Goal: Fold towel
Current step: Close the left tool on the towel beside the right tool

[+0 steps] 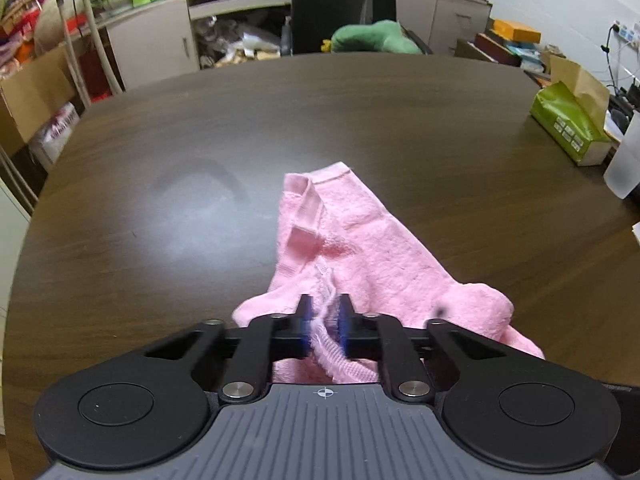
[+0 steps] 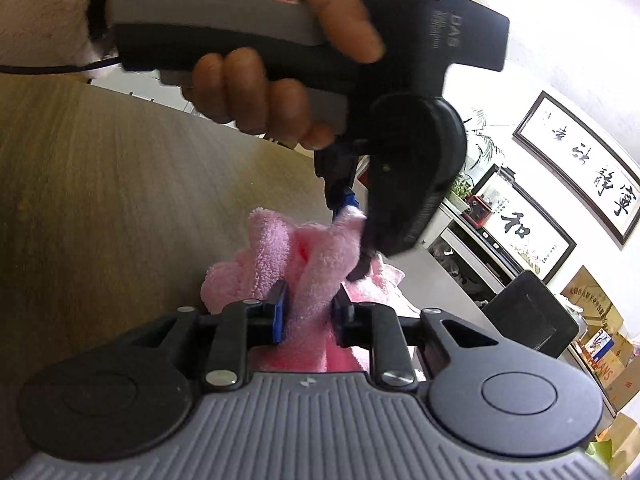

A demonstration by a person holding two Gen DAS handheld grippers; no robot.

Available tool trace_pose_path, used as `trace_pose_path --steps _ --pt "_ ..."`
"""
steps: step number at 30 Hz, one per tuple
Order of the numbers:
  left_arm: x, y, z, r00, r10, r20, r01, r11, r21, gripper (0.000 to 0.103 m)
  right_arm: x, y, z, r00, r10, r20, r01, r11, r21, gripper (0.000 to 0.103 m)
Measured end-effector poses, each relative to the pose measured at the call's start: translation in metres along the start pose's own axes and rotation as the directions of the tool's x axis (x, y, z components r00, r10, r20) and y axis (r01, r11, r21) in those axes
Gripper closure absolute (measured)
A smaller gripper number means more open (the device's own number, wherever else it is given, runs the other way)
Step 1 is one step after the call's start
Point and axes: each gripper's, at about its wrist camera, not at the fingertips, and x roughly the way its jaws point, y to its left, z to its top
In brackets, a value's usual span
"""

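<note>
Pink towel (image 1: 360,248) lies bunched near the surface's (image 1: 160,140) near edge; left gripper (image 1: 324,316) pinches its hem, right gripper (image 2: 308,304) holds a thick fold. The thin hem hold could slip when lifted.

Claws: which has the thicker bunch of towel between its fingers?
The right claw: a fat roll of pink towel fills its gap; the left claw pinches only a thin hem.

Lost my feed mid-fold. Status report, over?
Left tool shut on pink towel edge. Right tool straddling a bunched fold, grip unclear. Towel crumpled on table, unfolded. Nothing in the way.
</note>
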Motion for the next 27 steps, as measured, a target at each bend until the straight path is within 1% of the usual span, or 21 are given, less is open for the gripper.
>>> trace_pose_path --steps 2,4,6,7,8,9,11,13,14,15,17,18,20,21,22,23,24,25,26,27 --pt "-0.008 0.0 -0.001 0.999 0.004 0.034 -0.004 1.0 0.0 0.096 -0.001 0.0 -0.002 1.0 -0.004 0.001 0.004 1.0 0.003 0.074" --pt "-0.015 0.0 -0.002 0.997 0.004 0.071 -0.004 1.0 -0.003 0.097 -0.001 -0.002 -0.003 1.0 -0.012 0.002 0.012 1.0 0.013 0.069" --pt "-0.025 0.003 -0.008 0.992 -0.005 0.128 0.008 1.0 -0.018 0.098 -0.002 -0.003 -0.003 1.0 -0.023 0.004 0.022 0.999 0.027 0.06" --pt "-0.028 0.005 -0.01 0.989 -0.014 0.149 0.017 1.0 -0.024 0.098 -0.001 -0.005 -0.003 1.0 -0.023 0.006 0.023 0.999 0.039 0.059" --pt "-0.032 0.008 -0.014 0.985 -0.02 0.174 0.027 0.999 -0.036 0.098 0.0 -0.007 -0.002 1.0 -0.023 0.007 0.023 0.998 0.052 0.056" --pt "-0.035 0.01 -0.017 0.98 -0.025 0.195 0.035 0.998 -0.047 0.098 0.0 -0.01 -0.001 1.0 -0.02 0.012 0.019 0.997 0.08 0.05" --pt "-0.038 0.016 -0.026 0.973 -0.029 0.228 0.047 0.996 -0.074 0.098 0.0 -0.017 0.0 1.0 -0.013 0.022 0.01 0.991 0.136 0.043" --pt "-0.042 0.022 -0.034 0.969 -0.016 0.247 0.044 0.993 -0.107 0.098 -0.007 -0.024 0.002 0.999 0.009 0.039 -0.016 0.98 0.199 0.042" --pt "-0.044 0.025 -0.039 0.966 -0.011 0.258 0.044 0.991 -0.123 0.098 -0.014 -0.032 0.001 0.998 0.029 0.064 -0.044 0.967 0.253 0.04" --pt "-0.047 0.029 -0.043 0.962 -0.011 0.274 0.051 0.989 -0.14 0.098 -0.022 -0.047 -0.002 0.993 0.064 0.1 -0.093 0.94 0.328 0.038" --pt "-0.057 0.039 -0.053 0.95 -0.009 0.312 0.069 0.981 -0.18 0.098 -0.037 -0.077 -0.01 0.982 0.099 0.164 -0.163 0.882 0.443 0.035" --pt "-0.062 0.043 -0.058 0.944 -0.008 0.331 0.078 0.977 -0.198 0.098 -0.048 -0.094 -0.02 0.968 0.115 0.223 -0.219 0.822 0.526 0.031" --pt "-0.071 0.048 -0.065 0.931 0.008 0.364 0.074 0.975 -0.211 0.098 -0.059 -0.121 -0.039 0.948 0.121 0.295 -0.287 0.726 0.625 0.025" --pt "-0.075 0.051 -0.068 0.926 0.017 0.378 0.069 0.975 -0.212 0.098 -0.067 -0.135 -0.054 0.937 0.115 0.331 -0.321 0.663 0.677 0.025" --pt "-0.076 0.052 -0.07 0.923 0.017 0.385 0.071 0.975 -0.212 0.098 -0.065 -0.148 -0.061 0.934 0.108 0.34 -0.327 0.64 0.695 0.025" --pt "-0.078 0.053 -0.073 0.92 0.013 0.393 0.076 0.975 -0.21 0.098 -0.066 -0.161 -0.075 0.936 0.09 0.339 -0.322 0.607 0.727 0.025" --pt "-0.079 0.054 -0.075 0.918 0.012 0.396 0.078 0.974 -0.21 0.098 -0.072 -0.169 -0.086 0.949 0.064 0.309 -0.286 0.586 0.758 0.025" --pt "-0.079 0.055 -0.076 0.917 0.011 0.399 0.081 0.974 -0.213 0.098 -0.066 -0.18 -0.092 0.955 0.055 0.292 -0.267 0.585 0.766 0.025" --pt "-0.079 0.057 -0.078 0.916 0.011 0.402 0.085 0.972 -0.221 0.098 -0.071 -0.182 -0.099 0.965 0.045 0.257 -0.233 0.59 0.773 0.025" --pt "-0.079 0.06 -0.079 0.916 0.007 0.402 0.095 0.968 -0.233 0.098 -0.077 -0.179 -0.104 0.974 0.047 0.22 -0.203 0.604 0.77 0.025"
